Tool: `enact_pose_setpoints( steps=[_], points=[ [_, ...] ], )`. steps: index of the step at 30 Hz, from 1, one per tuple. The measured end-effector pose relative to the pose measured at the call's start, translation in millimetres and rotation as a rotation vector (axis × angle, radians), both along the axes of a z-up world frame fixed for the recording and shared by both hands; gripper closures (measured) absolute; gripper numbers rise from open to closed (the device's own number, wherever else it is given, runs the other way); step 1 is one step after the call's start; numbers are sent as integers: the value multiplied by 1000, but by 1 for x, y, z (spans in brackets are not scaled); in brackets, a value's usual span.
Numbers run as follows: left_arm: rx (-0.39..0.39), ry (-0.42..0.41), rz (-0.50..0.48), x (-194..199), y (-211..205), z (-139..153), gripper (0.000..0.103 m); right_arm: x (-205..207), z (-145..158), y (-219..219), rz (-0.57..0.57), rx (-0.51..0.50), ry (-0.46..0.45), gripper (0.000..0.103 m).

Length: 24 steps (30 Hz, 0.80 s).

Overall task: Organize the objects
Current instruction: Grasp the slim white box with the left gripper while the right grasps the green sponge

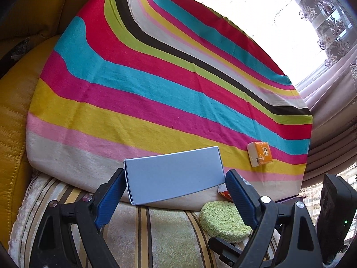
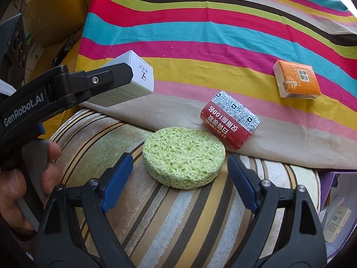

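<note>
My left gripper (image 1: pixel 175 175) is shut on a long white box (image 1: pixel 174 176), one blue pad at each end. In the right wrist view the same box (image 2: pixel 133 78) hangs tilted over the cloth's near edge, under a black finger (image 2: pixel 111 78) of that gripper. My right gripper (image 2: pixel 179 159) is open and points down at a round green sponge (image 2: pixel 183 156), whose near edge lies between the fingertips without touching the pads. The sponge (image 1: pixel 223 221) rests on a striped cushion. A red pack (image 2: pixel 229 120) lies just behind it, and an orange pack (image 2: pixel 297 79) lies farther right.
A multicoloured striped cloth (image 1: pixel 156 89) covers the seat, with the orange pack (image 1: pixel 260 154) near its right edge. Yellow leather upholstery (image 1: pixel 13 122) rises at the left. Curtains and a bright window (image 1: pixel 330 33) stand at the right. A person's hand (image 2: pixel 26 178) grips the left tool.
</note>
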<state>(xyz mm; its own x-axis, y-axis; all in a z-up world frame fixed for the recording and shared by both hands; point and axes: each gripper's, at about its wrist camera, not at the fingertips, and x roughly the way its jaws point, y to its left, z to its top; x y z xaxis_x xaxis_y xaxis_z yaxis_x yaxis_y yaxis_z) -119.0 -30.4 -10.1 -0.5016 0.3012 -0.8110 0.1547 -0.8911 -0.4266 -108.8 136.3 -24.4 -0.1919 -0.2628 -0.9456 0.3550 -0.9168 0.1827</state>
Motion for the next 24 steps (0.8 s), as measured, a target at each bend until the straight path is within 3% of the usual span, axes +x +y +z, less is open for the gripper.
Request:
enact_pose_setpoints(
  steps=[11,24],
  points=[
    [15,6,0,2,0,-3,13,-11,-9,-7,-16,75,8,16],
    [-32,49,-17,6,9,7,13,13,17,7,-5,55,111,19]
  ],
)
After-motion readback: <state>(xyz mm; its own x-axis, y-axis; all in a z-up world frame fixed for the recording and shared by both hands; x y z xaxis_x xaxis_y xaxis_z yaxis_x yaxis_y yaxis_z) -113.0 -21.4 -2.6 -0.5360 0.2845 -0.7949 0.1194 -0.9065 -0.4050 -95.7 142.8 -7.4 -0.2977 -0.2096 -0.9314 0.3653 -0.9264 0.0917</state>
